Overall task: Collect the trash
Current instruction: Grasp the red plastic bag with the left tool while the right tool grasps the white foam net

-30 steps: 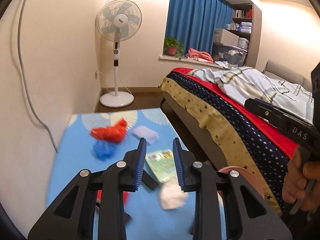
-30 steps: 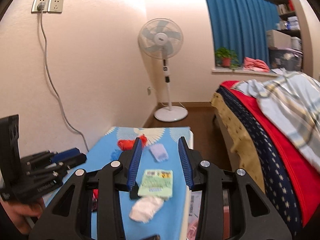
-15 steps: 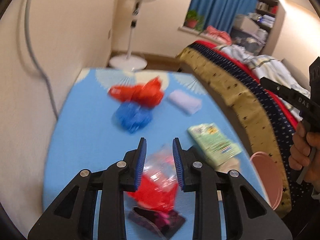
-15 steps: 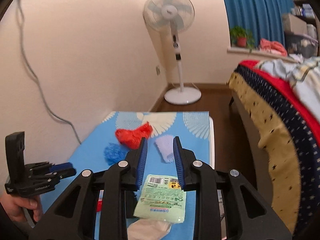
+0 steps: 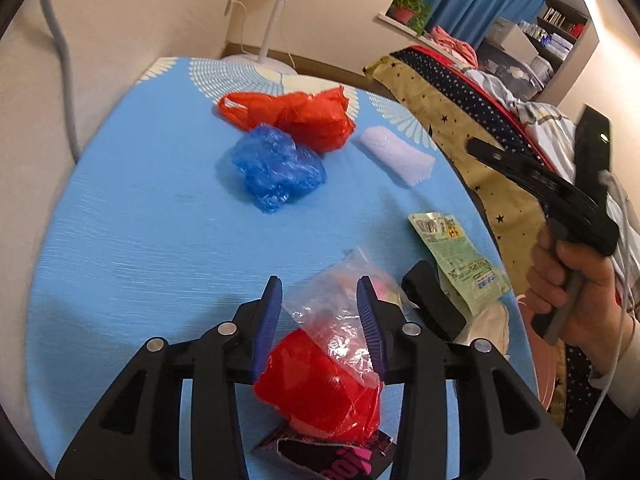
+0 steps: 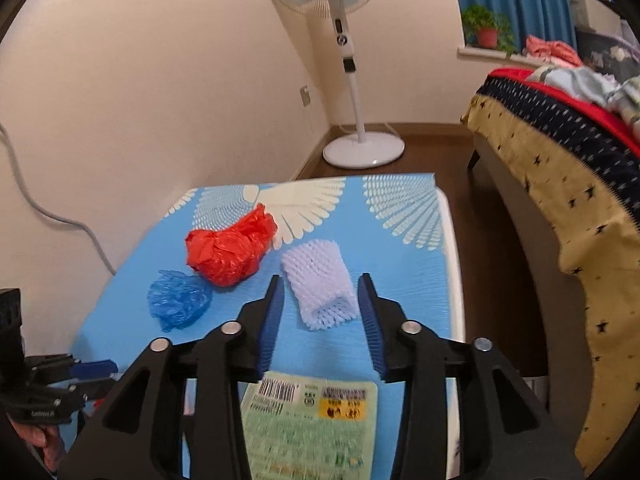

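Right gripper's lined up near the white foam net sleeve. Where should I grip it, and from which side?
Grip the white foam net sleeve across its middle, coming down from above along its long axis. It lies flat like a short tube, open end toward the right gripper, apart from the red plastic bag. Its soft walls should squash between the opening jaws, which hold nothing yet.

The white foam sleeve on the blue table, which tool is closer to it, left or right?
Right. The right tool, jaws opening, sits just short of the white foam sleeve. The left tool straddles the clear bag, well back from it.
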Demonstrator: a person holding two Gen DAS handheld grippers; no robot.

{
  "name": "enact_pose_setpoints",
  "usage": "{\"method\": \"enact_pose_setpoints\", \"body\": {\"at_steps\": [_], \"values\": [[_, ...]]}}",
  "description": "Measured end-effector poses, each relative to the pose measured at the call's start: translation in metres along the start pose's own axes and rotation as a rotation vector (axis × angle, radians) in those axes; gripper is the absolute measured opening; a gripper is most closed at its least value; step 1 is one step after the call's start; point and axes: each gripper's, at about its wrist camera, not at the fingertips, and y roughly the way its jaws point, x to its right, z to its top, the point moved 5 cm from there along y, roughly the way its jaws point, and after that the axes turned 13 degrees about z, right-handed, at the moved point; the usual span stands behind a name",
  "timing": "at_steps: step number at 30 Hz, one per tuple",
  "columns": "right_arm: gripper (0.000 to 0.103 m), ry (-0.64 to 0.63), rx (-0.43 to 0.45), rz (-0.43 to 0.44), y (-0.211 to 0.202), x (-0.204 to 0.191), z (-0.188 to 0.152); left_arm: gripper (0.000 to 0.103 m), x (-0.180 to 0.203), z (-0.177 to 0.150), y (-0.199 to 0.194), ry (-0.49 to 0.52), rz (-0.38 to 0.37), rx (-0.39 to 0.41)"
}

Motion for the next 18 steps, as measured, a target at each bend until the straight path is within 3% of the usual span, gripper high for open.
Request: {"method": "enact_pose_setpoints", "body": {"at_steps": [11,13,15,17,18], "values": [[0.045,0.085,-0.103,-0.021,0.055,0.022,-0.007,0.039,-0.004,0.001,0.010,-0.034,-0.023,-0.038],[0.040,0.091,-0.119,-0.026,0.059,0.026,-0.008,0.038,-0.002,-0.001,0.011,-0.032,-0.028,-0.048],[0.020,0.099,-0.128,-0.019,0.062,0.027,-0.008,0.027,-0.002,-0.001,0.009,-0.029,-0.020,-0.040],[0.014,0.099,-0.128,-0.006,0.061,0.026,-0.008,0.008,-0.003,0.001,0.005,-0.037,-0.032,-0.032],[0.012,0.093,-0.124,0.003,0.059,0.024,-0.007,0.005,-0.003,0.004,0.002,-0.039,-0.035,-0.022]]}}
